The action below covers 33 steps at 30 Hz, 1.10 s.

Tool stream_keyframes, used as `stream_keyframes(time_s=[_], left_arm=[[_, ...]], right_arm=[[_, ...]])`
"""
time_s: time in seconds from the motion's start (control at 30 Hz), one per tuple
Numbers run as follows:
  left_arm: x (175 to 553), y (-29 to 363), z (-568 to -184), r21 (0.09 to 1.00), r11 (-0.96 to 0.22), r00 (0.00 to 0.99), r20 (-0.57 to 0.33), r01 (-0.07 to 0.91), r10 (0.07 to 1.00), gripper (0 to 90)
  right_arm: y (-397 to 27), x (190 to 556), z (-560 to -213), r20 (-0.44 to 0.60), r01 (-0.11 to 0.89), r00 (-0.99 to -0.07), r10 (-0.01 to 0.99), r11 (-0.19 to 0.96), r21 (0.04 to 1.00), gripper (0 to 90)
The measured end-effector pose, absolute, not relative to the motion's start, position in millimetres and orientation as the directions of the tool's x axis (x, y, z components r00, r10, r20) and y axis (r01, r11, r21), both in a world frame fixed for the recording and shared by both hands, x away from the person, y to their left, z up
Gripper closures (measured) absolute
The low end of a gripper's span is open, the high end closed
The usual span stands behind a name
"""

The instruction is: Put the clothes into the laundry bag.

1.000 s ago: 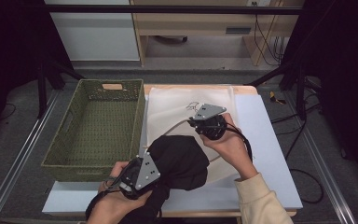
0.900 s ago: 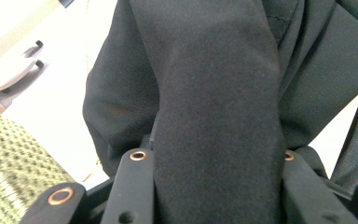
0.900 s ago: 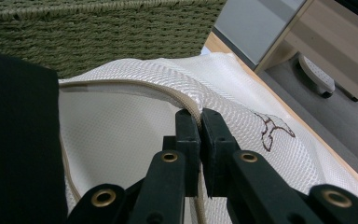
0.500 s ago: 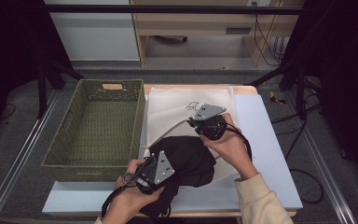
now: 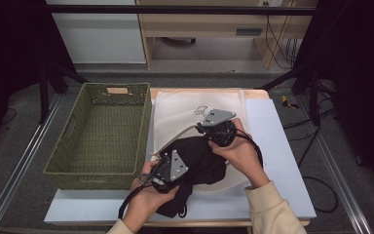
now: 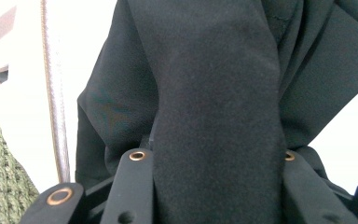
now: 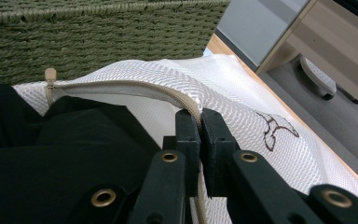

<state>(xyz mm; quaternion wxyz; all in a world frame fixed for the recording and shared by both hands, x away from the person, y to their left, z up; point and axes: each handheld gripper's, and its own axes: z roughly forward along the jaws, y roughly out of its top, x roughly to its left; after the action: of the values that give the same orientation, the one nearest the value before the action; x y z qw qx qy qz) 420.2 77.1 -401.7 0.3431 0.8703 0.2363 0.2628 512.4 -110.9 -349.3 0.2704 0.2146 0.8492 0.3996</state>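
- Basket (image 5: 100,134), woven and green, stands at the left side of the table (image 5: 282,146); its inside shows no content. In the right gripper view its wall (image 7: 98,37) rises just behind the white bag.
- Left gripper (image 5: 168,168) is near the front edge of the table, just right of the basket corner, held by the person's left hand (image 5: 143,197). In the left gripper view its jaws stand on both sides of a thick fold of the black garment (image 6: 214,116) and press on it, so this gripper holds the cloth.
- Black garment (image 5: 199,161) lies bunched in the middle of the table, on the front part of the mesh bag. One part of it is already under the raised edge of the bag; another part hangs down toward the front edge of the table.
- Mesh bag (image 5: 199,105) is white, with a small dark drawing on it, and lies flat on the table between the basket and the bare right side. Its zipper edge (image 7: 135,86) is lifted in a curve above the garment, and the beige zipper pull (image 7: 50,74) stands at the far end of this curve.
- Right gripper (image 5: 209,129) is behind the garment, held by the person's right hand (image 5: 241,151). In the right gripper view its jaws are closed narrow and pinch the zipper edge of the mesh bag, keeping the mouth of the bag up.
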Motion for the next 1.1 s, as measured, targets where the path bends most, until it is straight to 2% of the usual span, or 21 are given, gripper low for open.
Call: stream_keyframes(time_s=[0.67, 1.1], left_arm=[[444.7, 59.5, -428.5, 0.726, -0.616, 0.675, 0.290, 0.307, 0.678, 64.9], [454.3, 53.2, -442.3, 0.749, -0.564, 0.634, 0.254, 0.349, 0.730, 62.8]], right_arm=[[-107.3, 510.2, -349.9, -0.289, 0.147, -0.769, 0.571, 0.597, 0.789, 86.5], [-107.2, 510.4, -350.6, -0.295, 0.142, -0.771, 0.564, 0.605, 0.784, 86.4]])
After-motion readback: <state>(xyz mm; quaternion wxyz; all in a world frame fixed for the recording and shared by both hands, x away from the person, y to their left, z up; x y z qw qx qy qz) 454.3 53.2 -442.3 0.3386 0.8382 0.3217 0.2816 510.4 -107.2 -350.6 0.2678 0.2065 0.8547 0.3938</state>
